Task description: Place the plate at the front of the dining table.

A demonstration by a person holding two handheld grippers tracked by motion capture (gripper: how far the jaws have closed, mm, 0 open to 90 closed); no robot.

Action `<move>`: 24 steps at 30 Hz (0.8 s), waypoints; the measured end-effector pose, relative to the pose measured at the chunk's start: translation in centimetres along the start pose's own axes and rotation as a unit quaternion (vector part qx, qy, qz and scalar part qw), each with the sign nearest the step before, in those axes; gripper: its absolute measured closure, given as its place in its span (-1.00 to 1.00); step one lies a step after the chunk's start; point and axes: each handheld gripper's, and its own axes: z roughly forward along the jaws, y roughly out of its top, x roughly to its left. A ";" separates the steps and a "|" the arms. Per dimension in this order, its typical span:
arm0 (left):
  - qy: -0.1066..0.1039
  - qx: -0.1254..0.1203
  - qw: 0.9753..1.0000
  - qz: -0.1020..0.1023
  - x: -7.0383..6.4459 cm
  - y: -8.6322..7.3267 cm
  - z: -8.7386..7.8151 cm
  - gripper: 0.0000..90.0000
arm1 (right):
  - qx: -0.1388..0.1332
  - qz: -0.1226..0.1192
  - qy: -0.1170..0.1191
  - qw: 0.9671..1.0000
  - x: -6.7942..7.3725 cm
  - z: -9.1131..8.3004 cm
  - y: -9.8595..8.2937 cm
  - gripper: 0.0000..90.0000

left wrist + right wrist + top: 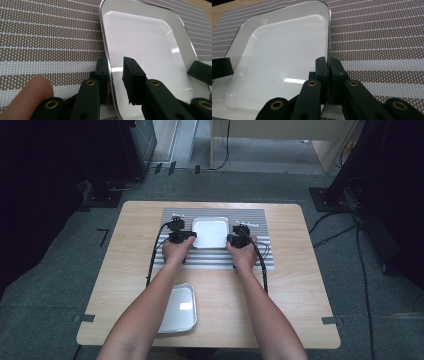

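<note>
White tray [210,232] lay on striped placemat [250,257] at far centre of tabletop [300,285]. Left gripper [115,75] straddled tray's left rim: jaws spread, one outside rim, one inside, not yet closed on it. Right gripper [328,72] stood at tray's right rim: jaws pressed together, pinching rim. Second metal tray [180,307] sat near front edge, well apart from the grippers.

From above the person's side we look forward and down on the whole table [210,320]. Riding each tool, we look close and low along black jaws at the white tray [150,45] from its opposite rims; all three views share that tray [210,231] [279,50] and the striped mat [215,260] under it.
</note>
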 end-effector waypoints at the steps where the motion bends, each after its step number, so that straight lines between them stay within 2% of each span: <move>1: 0.000 0.000 1.000 -0.001 0.0 0.0 0.0 0.66 | 0.001 0.001 0.001 1.000 0.0 0.0 0.0 0.95; 5: 0.007 -0.001 1.000 0.008 -0.2 0.2 0.2 0.66 | 0.001 0.006 0.001 1.000 0.0 0.1 0.0 0.94; 8: 0.006 -0.002 1.000 0.005 -0.2 0.3 0.1 0.64 | 0.001 0.008 -0.002 1.000 0.1 0.1 0.1 0.94; 13: 0.004 0.001 1.000 0.006 -0.3 0.2 0.2 0.57 | -0.001 -0.012 -0.006 1.000 0.2 0.0 -0.1 0.91; 15: -0.001 -0.002 1.000 0.000 -0.3 0.0 0.3 0.56 | -0.003 -0.020 -0.008 1.000 0.2 0.0 -0.1 0.90; 24: 0.002 0.002 1.000 0.003 -0.4 -0.2 0.0 0.52 | -0.007 -0.026 -0.014 1.000 0.5 0.0 -0.4 0.86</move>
